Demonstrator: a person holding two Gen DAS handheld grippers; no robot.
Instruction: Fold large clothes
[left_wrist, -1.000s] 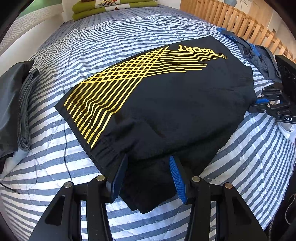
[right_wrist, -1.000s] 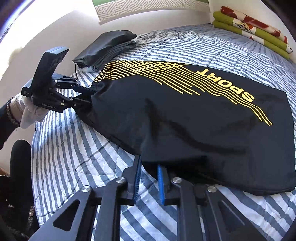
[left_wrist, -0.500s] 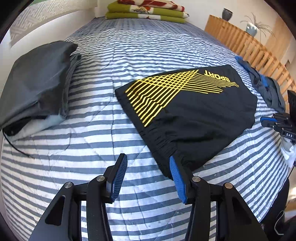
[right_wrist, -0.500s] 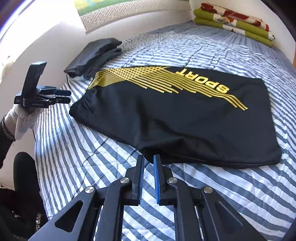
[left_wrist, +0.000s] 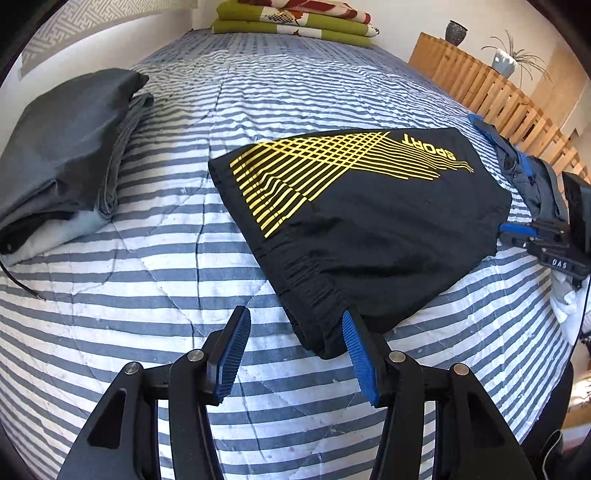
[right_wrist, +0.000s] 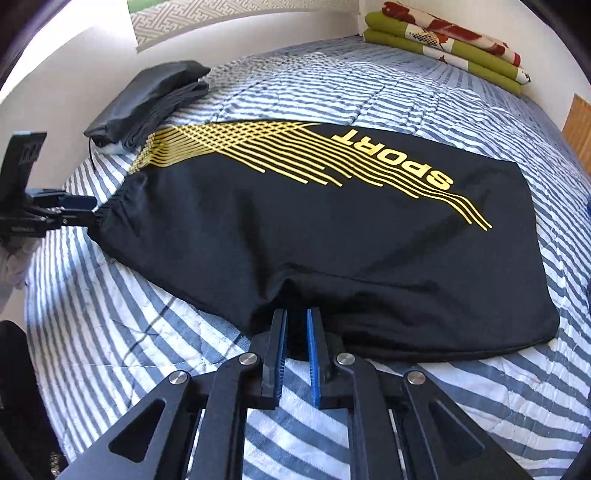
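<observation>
The word "SPORT" is showing in yellow capitals on the black garment (right_wrist: 295, 236), running beside a fan of yellow lines and appearing upside down in both wrist views (left_wrist: 369, 221). White letters reading "DAS" are standing on the black body of the right gripper (left_wrist: 517, 232), seen at the right edge of the left wrist view. Small pale lettering is also sitting on the left gripper (right_wrist: 79, 210) in the right wrist view, too blurred to read.

Left gripper (left_wrist: 295, 350) opening; right gripper (right_wrist: 295, 332) opening, seemingly empty.
</observation>
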